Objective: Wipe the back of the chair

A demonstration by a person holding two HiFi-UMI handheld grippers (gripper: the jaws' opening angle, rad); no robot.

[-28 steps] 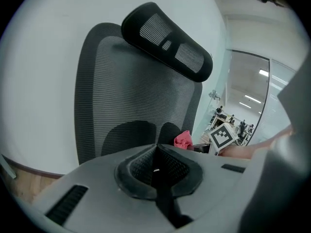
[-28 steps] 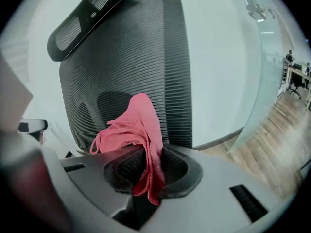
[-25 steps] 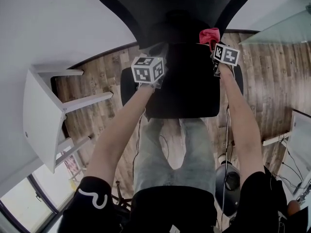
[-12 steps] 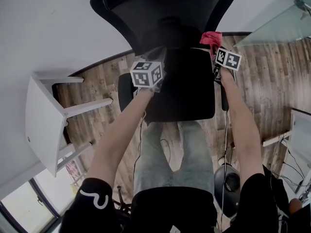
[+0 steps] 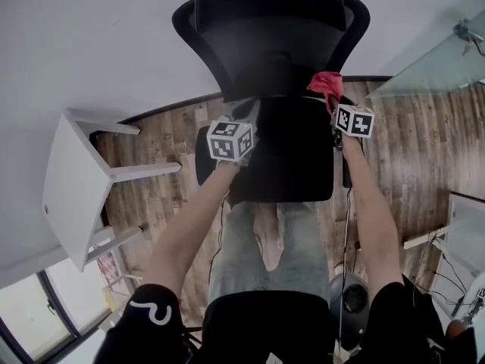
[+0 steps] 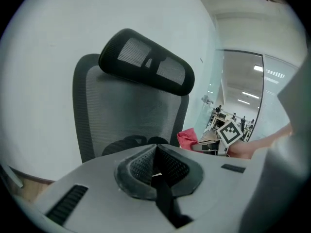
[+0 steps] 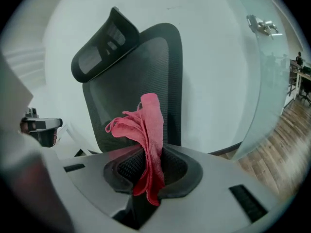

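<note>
A black mesh office chair (image 5: 273,44) stands against the white wall, its back (image 6: 126,110) and headrest (image 6: 146,69) facing me. My right gripper (image 5: 339,101) is shut on a red cloth (image 5: 326,84), which sticks up from the jaws (image 7: 146,130) just in front of the right side of the chair back (image 7: 141,81). My left gripper (image 5: 248,112) hovers over the seat (image 5: 292,150) near the lower left of the back, jaws shut with nothing between them (image 6: 155,171).
A white side table (image 5: 72,188) stands on the wood floor to the left. A glass partition (image 5: 432,59) runs along the right. A dark round bin (image 5: 352,298) and cables lie by my right leg.
The chair back has tilted more upright and farther from the camera view. Both grippers stay by the chair, the right one with the cloth shifted slightly lower.
</note>
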